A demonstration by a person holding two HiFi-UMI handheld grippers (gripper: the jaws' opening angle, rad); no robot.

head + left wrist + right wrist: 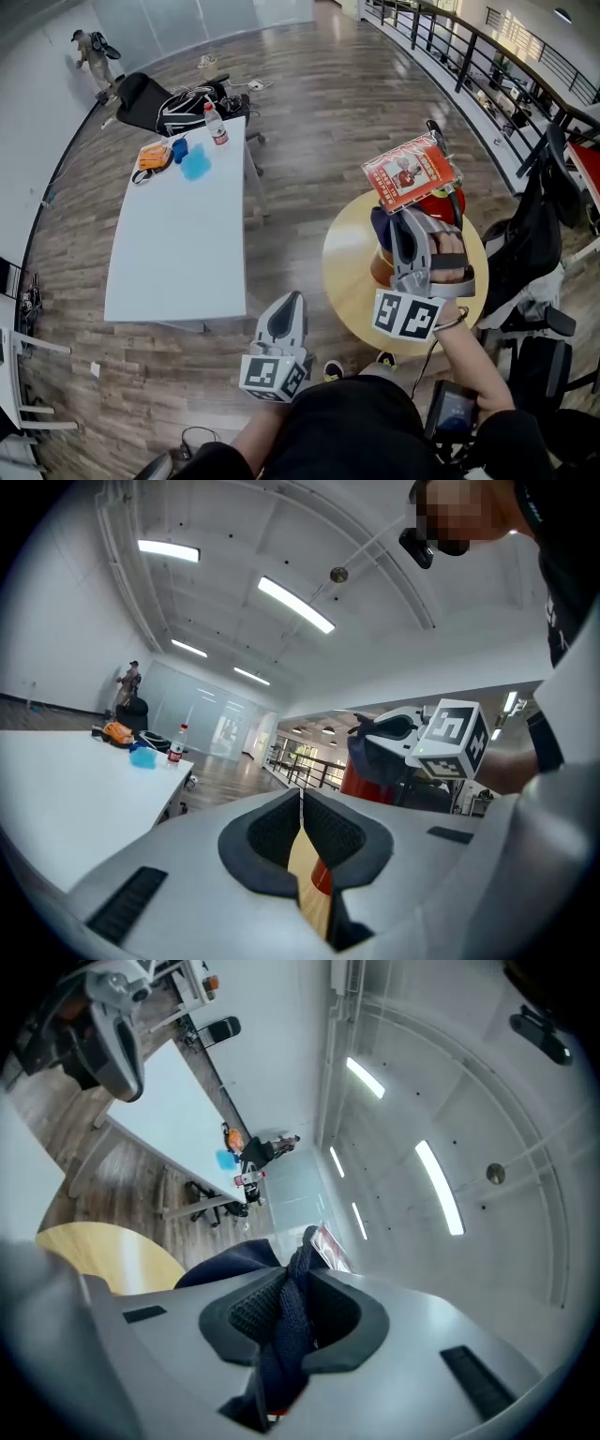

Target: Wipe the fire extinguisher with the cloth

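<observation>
Right gripper (291,1309): we see the jaws clamped on a fold of the dark blue cloth (284,1344). The fabric is bunched between the pads, sticks up past the tips and hangs out below them. In the head view this gripper is over the round wooden table (345,272), with the cloth pressed against the near side of the fire extinguisher (442,204).

The extinguisher stands on the far part of the round table. Only part of its red body shows, behind the gripper and under a red-and-white printed tag (411,172) that sits tilted at its top. We cannot read the print.

Left gripper (300,810): the pads meet along a thin line and nothing is between them. It is held low and well left of the extinguisher, above the wood floor (337,112) between the two tables.

Long white table (178,248): things sit only at its far end.
- A clear plastic bottle (217,124) with a red label stands upright near the corner. We cannot tell its fill level.
- Beside it are a small dark blue cup-like item (179,149), with its inside not visible, a pale blue item (196,165) and an orange pouch (153,156).

A black chair (142,99) loaded with dark gear stands just beyond that end. A person (91,56) is by the far wall.
</observation>
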